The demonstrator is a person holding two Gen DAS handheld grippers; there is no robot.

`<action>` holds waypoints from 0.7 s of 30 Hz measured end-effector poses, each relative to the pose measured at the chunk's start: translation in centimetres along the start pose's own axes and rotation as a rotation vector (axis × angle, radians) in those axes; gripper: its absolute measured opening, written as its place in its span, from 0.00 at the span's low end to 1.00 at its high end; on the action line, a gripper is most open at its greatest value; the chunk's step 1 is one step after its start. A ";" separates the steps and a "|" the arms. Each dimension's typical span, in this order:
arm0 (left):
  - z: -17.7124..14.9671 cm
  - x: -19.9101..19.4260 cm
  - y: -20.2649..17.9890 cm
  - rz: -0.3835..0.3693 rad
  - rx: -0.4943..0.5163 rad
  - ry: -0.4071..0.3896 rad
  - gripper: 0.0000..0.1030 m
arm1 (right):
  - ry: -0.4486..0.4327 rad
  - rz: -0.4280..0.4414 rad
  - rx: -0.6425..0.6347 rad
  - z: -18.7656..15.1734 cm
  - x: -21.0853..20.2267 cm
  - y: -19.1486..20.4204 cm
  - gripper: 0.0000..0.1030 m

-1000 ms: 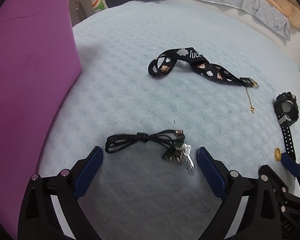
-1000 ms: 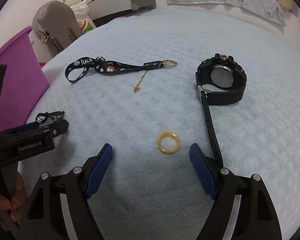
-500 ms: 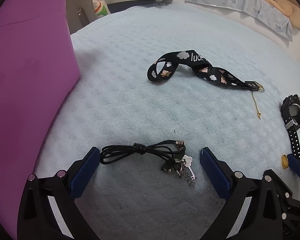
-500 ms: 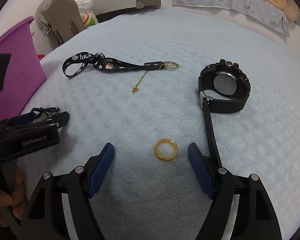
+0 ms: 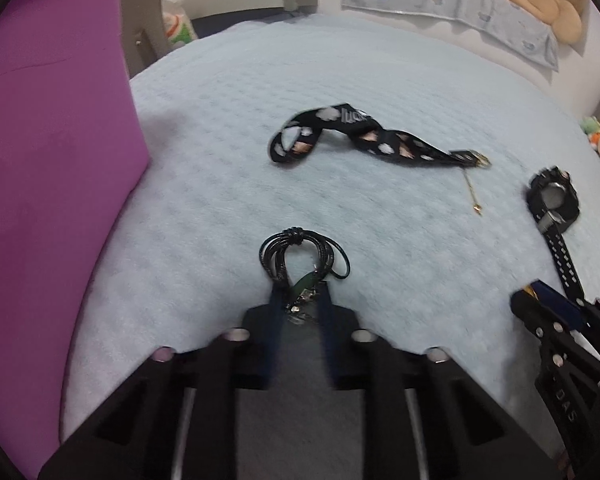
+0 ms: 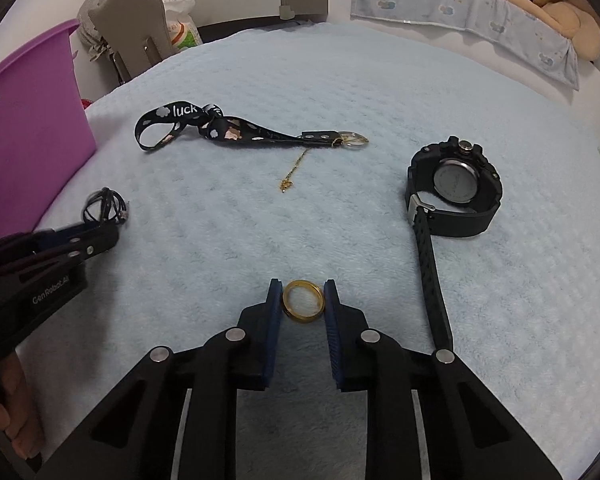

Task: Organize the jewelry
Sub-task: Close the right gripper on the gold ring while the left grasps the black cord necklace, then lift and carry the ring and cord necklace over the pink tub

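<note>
Both grippers tilt down over the blanket [image 6: 380, 120]: left gripper [image 5: 299, 300] just closed on the cord necklace [image 5: 300, 252], right gripper [image 6: 302, 300] just closed, pinching the gold ring [image 6: 303, 301].

The left gripper [image 5: 298, 300] points down at a slant, and its two blue fingers [image 5: 274, 312] have just been closing. They now stand close together and squeeze the black cord necklace [image 5: 300, 254], which sticks out in loops past the tips. The right gripper [image 6: 303, 300] also points down at a slant. Its blue fingers [image 6: 274, 312] have just been closing too, and they now press on both sides of the gold ring [image 6: 303, 301]. In the right wrist view, the left gripper shows at the left edge, and a person's hand [image 6: 8, 408] holds it from below.
</note>
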State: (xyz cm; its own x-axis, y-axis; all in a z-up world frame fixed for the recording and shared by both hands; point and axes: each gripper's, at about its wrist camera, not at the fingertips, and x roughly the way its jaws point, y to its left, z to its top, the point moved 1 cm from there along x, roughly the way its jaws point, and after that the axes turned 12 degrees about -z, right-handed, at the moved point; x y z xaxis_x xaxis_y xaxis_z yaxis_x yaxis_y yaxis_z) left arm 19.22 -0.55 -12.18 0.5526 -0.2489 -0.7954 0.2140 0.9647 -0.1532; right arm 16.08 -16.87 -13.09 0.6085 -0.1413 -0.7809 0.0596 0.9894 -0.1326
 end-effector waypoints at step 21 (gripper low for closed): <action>-2.7 -8.2 -0.7 -0.135 -0.056 -0.028 0.10 | -0.007 0.157 0.184 -2.6 -7.4 -3.6 0.20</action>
State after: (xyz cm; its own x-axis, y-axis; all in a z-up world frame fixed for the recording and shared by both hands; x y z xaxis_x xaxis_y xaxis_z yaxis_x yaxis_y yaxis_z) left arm 12.42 1.09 -7.14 0.5443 -0.3785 -0.7486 0.2430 0.9253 -0.2912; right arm 9.32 -19.45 -8.46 0.6272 0.0144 -0.7787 0.1063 0.9889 0.1039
